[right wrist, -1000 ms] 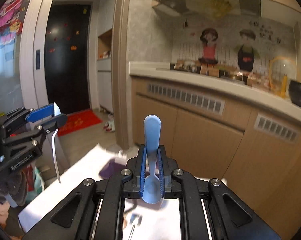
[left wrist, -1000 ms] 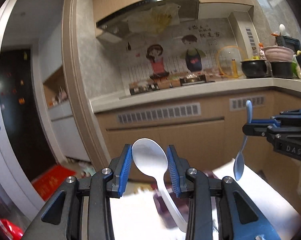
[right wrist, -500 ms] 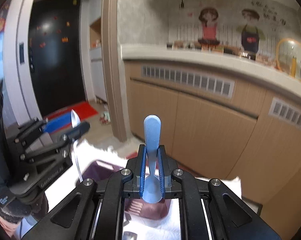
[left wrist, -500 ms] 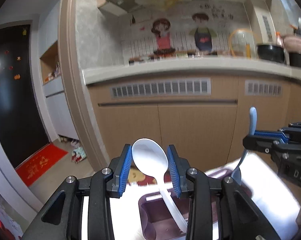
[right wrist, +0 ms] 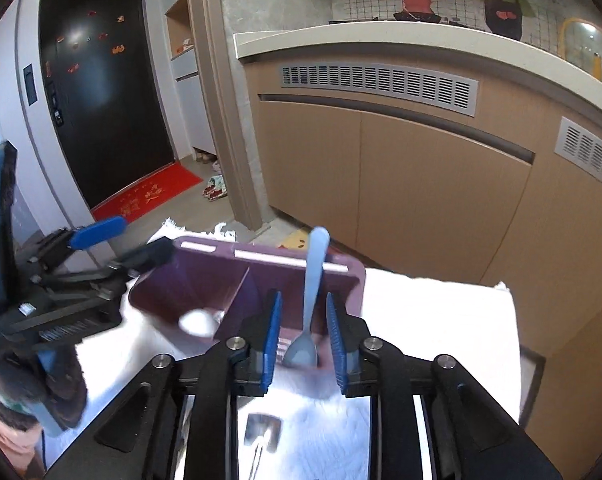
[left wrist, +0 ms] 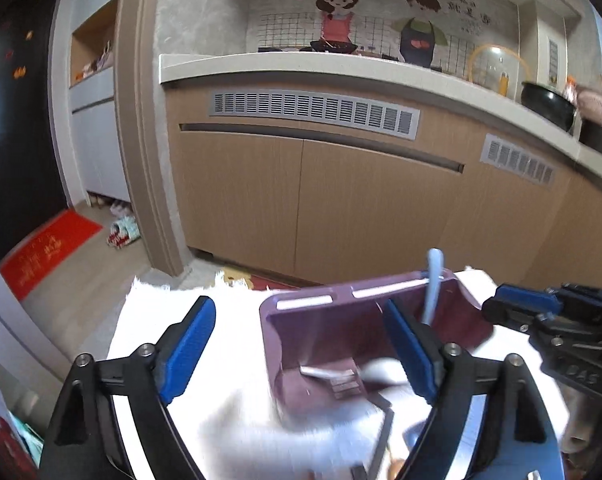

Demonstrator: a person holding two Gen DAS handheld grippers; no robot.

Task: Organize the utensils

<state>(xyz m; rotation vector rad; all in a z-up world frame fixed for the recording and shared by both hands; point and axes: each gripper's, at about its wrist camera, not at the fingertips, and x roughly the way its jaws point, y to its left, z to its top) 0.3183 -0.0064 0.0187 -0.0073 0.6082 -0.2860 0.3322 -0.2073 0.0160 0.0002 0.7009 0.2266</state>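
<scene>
A purple two-compartment utensil box (left wrist: pixel 365 308) (right wrist: pixel 205 276) stands on a white cloth. My left gripper (left wrist: pixel 301 344) is open and empty over the box's left compartment. A white spoon (right wrist: pixel 199 322), blurred, lies in that compartment (left wrist: pixel 381 372). My right gripper (right wrist: pixel 301 324) is open around a light blue spoon (right wrist: pixel 313 280) that stands tilted in the right compartment, bowl down; its handle shows in the left wrist view (left wrist: pixel 433 284). The right gripper shows there at the right edge (left wrist: pixel 541 316), and the left gripper shows in the right wrist view (right wrist: pixel 113 240).
A white towel (right wrist: pixel 421 312) covers the table. A metal utensil (right wrist: pixel 261 432) lies on it near my right gripper. Dark utensils (left wrist: pixel 381 420) lie near the box's front. Kitchen cabinets (left wrist: pixel 341 184) stand behind, and a red doormat (right wrist: pixel 149 196) lies by a black door.
Both grippers moved down to the purple box and opened. The white spoon dropped from the left gripper into the left compartment. The blue spoon now stands in the right compartment.
</scene>
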